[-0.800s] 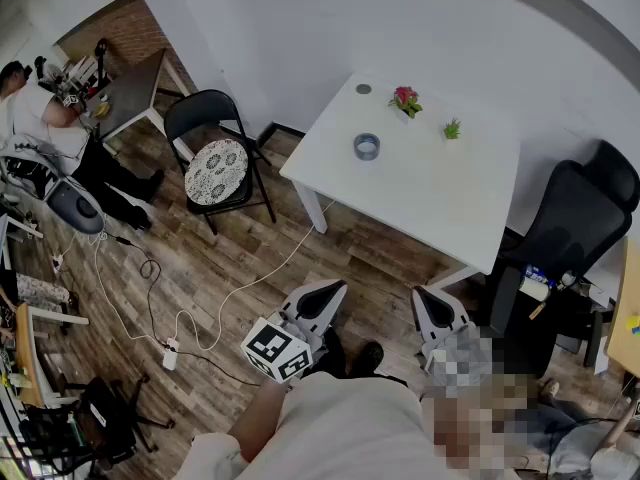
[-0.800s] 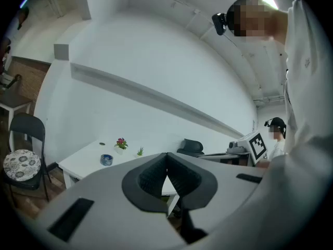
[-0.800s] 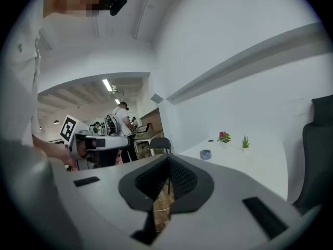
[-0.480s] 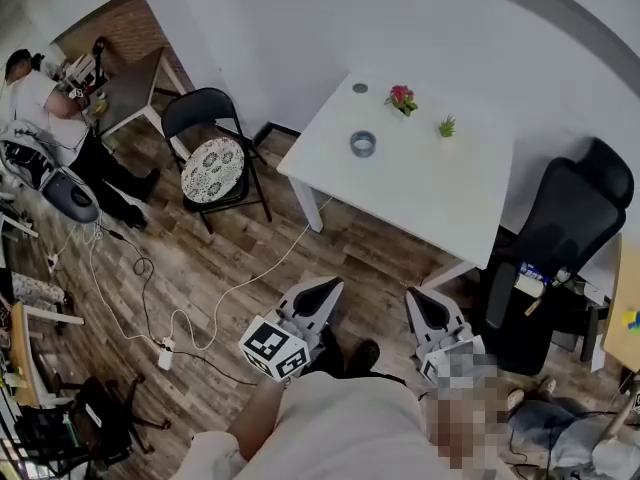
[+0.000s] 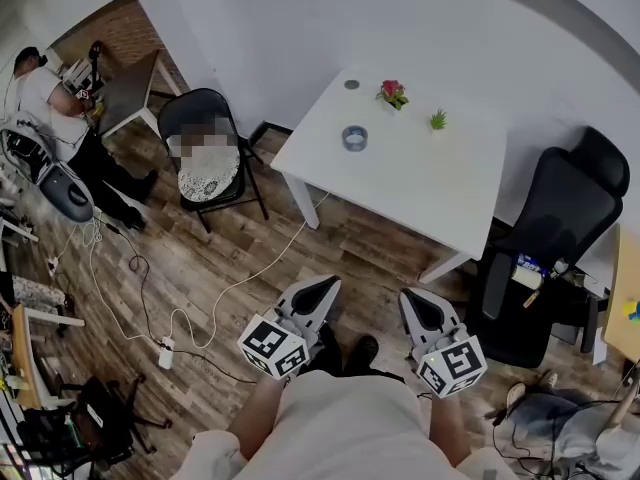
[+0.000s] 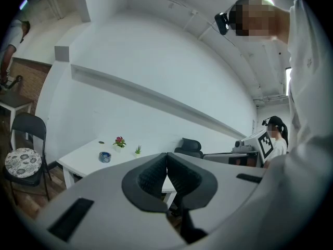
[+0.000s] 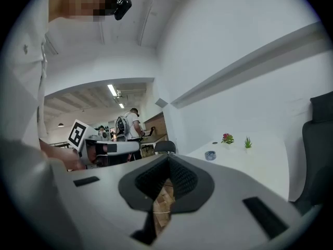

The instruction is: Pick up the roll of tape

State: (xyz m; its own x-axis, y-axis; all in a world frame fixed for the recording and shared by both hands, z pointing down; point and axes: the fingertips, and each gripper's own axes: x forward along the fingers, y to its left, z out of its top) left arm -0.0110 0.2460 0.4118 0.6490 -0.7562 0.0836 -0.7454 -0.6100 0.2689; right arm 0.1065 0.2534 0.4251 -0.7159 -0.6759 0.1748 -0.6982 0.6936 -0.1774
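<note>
Both claws are being held low and close to the person's body, above the wooden floor (image 5: 330, 238), and neither is being pressed against anything. The left claw (image 5: 322, 290) is being kept with its jaws together, the ribbed pads meeting at the tip, and nothing is being carried between them. The right claw (image 5: 418, 305) is likewise being kept closed and empty. In the right gripper view only a sliver of floor is being shown through the gap behind the joined tips.

The roll of tape (image 5: 354, 138) is being left lying flat on the white table (image 5: 430, 183), well apart from both claws, toward the table's far left part as seen from the head. A small dark disc (image 5: 351, 84) is being shown beyond it, nearer the wall. A red-flowered plant (image 5: 391, 92) and a small green plant (image 5: 437, 120) are being shown to its right, and the roll is not being touched by any of these. In both gripper views the tape is being seen as a small grey ring on the tabletop, ahead of the jaws.

A black folding chair (image 5: 200, 111) is being shown to the left of the table and a black office chair (image 5: 565, 208) to its right. Another person (image 5: 45, 93) is being seen at a dark desk in the far left corner.
</note>
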